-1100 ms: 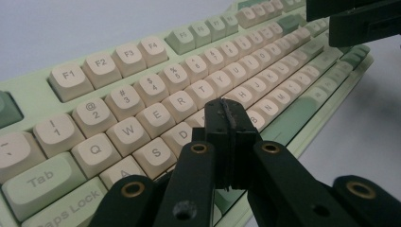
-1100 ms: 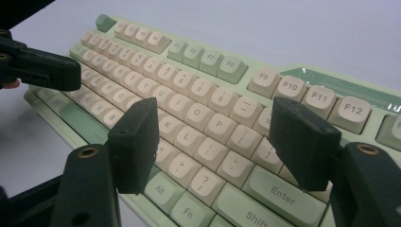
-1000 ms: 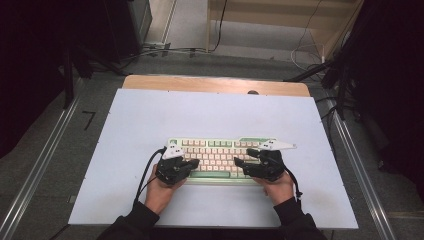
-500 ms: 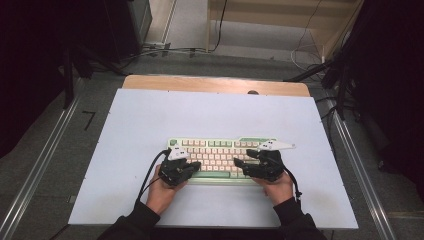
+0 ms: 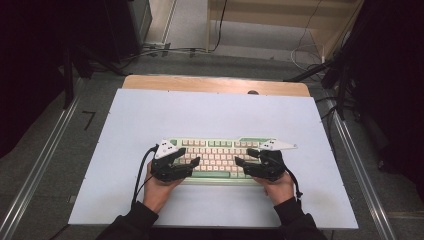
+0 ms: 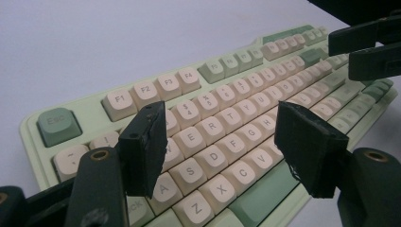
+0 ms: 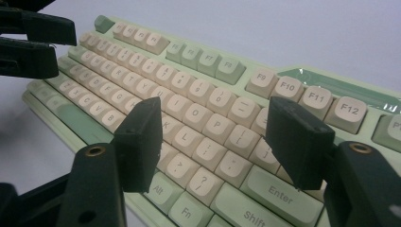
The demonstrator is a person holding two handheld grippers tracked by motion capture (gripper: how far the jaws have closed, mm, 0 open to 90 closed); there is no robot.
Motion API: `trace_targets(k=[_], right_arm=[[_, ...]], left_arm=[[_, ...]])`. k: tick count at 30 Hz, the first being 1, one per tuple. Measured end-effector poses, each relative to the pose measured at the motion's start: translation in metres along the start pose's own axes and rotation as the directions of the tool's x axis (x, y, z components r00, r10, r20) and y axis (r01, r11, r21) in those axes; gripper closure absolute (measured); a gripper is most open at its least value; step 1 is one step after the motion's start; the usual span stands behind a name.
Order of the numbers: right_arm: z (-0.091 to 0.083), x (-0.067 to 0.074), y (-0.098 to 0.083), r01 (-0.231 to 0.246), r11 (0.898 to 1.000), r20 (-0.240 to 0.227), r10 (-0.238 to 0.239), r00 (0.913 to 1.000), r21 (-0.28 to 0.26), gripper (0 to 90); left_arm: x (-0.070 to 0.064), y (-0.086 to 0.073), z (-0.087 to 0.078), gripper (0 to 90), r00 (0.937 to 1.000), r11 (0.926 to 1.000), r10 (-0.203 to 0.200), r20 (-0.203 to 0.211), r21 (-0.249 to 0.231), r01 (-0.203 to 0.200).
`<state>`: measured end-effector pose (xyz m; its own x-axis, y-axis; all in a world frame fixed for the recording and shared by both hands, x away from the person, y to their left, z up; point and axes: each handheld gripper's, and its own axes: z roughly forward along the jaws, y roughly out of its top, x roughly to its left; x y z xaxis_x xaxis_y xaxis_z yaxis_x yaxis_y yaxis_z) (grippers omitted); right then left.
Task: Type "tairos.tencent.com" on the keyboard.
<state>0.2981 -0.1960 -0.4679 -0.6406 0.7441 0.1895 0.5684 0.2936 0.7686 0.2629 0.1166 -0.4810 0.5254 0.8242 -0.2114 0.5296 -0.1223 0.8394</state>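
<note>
Item: mechanical keyboard (image 5: 215,157), pale green case, cream keycaps with green modifier keys; lies flat on the white table (image 5: 150,115), at the near middle, long edge toward the person

Left gripper (image 5: 192,162): poised over the keyboard's left half, above the A–S–D–W cluster; jaws have just been opening and stand well apart, nothing between them, pads clear of the keycaps

Right gripper (image 5: 241,162): poised over the right half, near the L, semicolon and bracket keys; jaws have just closed slightly but are spread wide, empty

Step in hand, as judged: working the keys with the jaw tips, one hand per half

Handling notes: bring one jaw tip down squarely on the centre of a single keycap; keep the other jaw lifted off neighbouring caps; press straight down and release fully; avoid sideways drag, which could shift the keyboard on the smooth top or snag a cap edge
</note>
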Motion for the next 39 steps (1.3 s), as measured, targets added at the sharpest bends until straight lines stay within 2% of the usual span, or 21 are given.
trace_targets(k=[13, 17, 20, 22, 26, 39], right_arm=[[-0.002, 0.001, 0.008, 0.034, 0.999, 0.018, -0.034, 0.9993, -0.027, 49.4], [-0.001, 0.003, 0.011, 0.064, 0.997, 0.026, -0.063, 0.9977, -0.034, 60.2], [0.001, 0.005, 0.013, 0.087, 0.995, 0.028, -0.086, 0.9959, -0.041, 71.8], [0.003, 0.006, 0.015, 0.088, 0.995, 0.03, -0.086, 0.9958, -0.044, 79.1], [0.007, 0.008, 0.018, 0.087, 0.995, 0.026, -0.086, 0.9959, -0.047, 86.7], [0.02, 0.007, 0.02, 0.095, 0.995, 0.018, -0.094, 0.9954, -0.021, 87.5]], left_arm=[[0.0, -0.003, -0.001, 34.8, 1.0, 1.0, -0.002, -0.006, 0.006, 0.002], [0.001, -0.005, -0.003, 34.8, 1.0, 1.0, 0.001, -0.008, 0.003, -0.001], [0.001, -0.005, -0.004, 34.9, 0.9999, 1.0, -0.006, -0.012, -0.002, 0.006], [0.002, -0.006, -0.005, 34.9, 0.9999, 1.0, -0.005, -0.014, -0.002, 0.005], [0.001, -0.007, -0.005, 35.2, 0.9998, 1.0, -0.009, -0.019, -0.002, 0.009], [0.002, -0.008, -0.005, 35.3, 0.9997, 0.9999, -0.014, -0.022, 0.005, 0.014]])
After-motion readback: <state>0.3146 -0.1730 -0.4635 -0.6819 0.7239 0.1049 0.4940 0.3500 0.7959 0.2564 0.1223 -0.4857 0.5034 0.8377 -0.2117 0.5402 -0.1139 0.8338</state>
